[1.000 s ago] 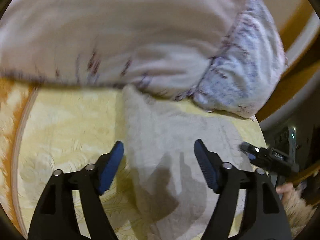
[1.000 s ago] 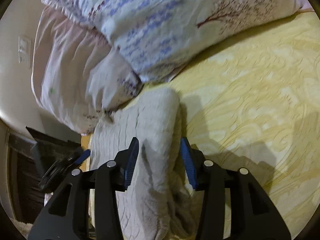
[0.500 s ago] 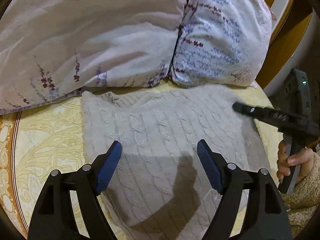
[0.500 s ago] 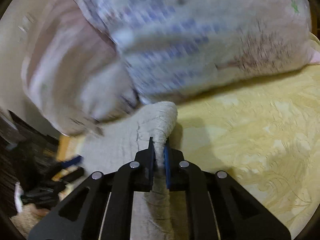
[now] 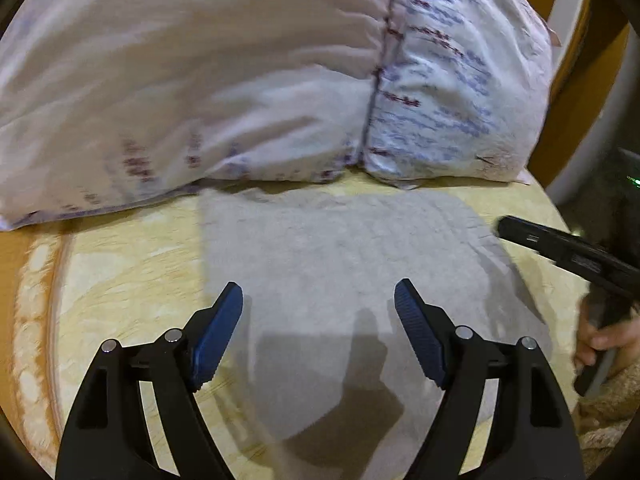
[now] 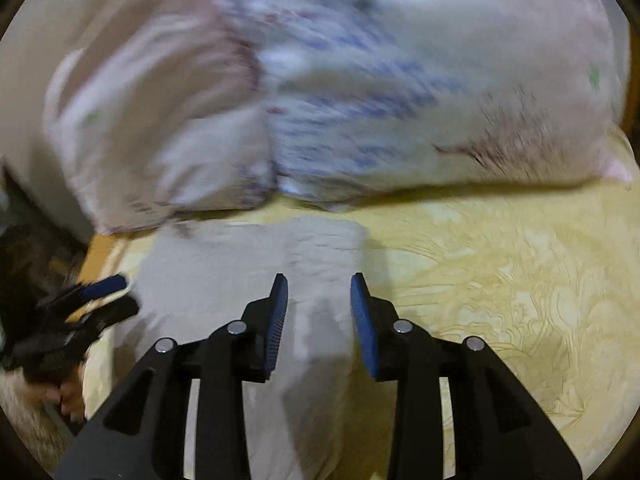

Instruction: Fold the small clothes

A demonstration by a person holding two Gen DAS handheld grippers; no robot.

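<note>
1. Two hand-held grippers hover over a beige knit garment (image 5: 344,264) lying flat on the bed (image 6: 500,280).
2. Left hand-held gripper (image 5: 318,300): jaws wide, empty, garment just beyond.
3. Right hand-held gripper (image 6: 319,296): jaws opening (pads clear of the folded edge between them).

black left gripper (image 5: 319,296) and right gripper (image 6: 319,286), blue ribbed jaws, silver screws; perhaps a fuzzy tan sleeve (image 5: 612,408).
</note>
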